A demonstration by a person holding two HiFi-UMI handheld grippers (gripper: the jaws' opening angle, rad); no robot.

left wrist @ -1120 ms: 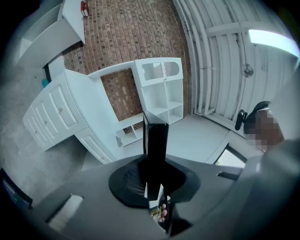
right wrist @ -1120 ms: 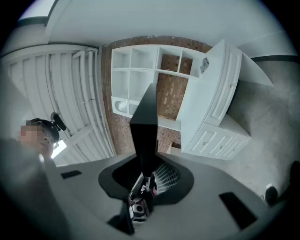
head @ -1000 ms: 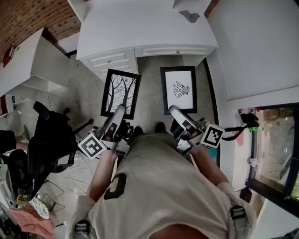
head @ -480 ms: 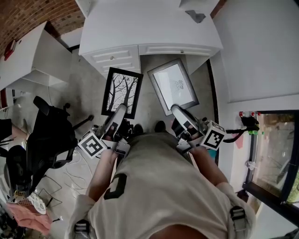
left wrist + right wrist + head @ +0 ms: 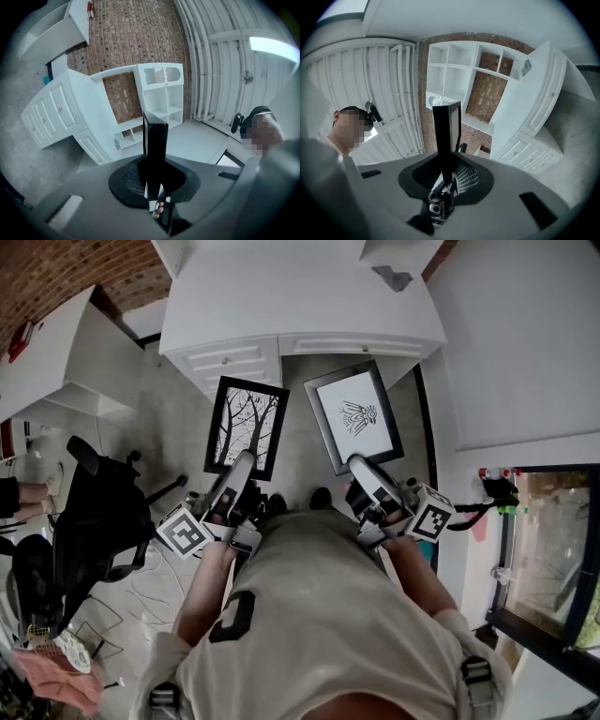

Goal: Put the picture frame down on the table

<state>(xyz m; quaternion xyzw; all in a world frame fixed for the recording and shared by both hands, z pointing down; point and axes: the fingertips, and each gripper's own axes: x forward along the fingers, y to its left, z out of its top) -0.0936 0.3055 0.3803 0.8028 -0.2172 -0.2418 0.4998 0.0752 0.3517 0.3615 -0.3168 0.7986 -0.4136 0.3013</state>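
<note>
At centre-left, the left gripper (image 5: 242,463) is clamped on the lower edge of the tree picture frame (image 5: 246,426). At centre-right, the right gripper (image 5: 361,468) is clamped on the lower edge of the insect picture frame (image 5: 354,416). There are two frames and two grippers, one frame to each. Both frames face up, just below the front edge of the white table (image 5: 300,296) at the top of the frame. Their long axes run up-frame, and their upper ends lean slightly together.

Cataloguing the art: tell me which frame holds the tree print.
The left frame, gripped by the left claw: black bare trees fill it. The right frame shows only a small winged figure on white.
</note>
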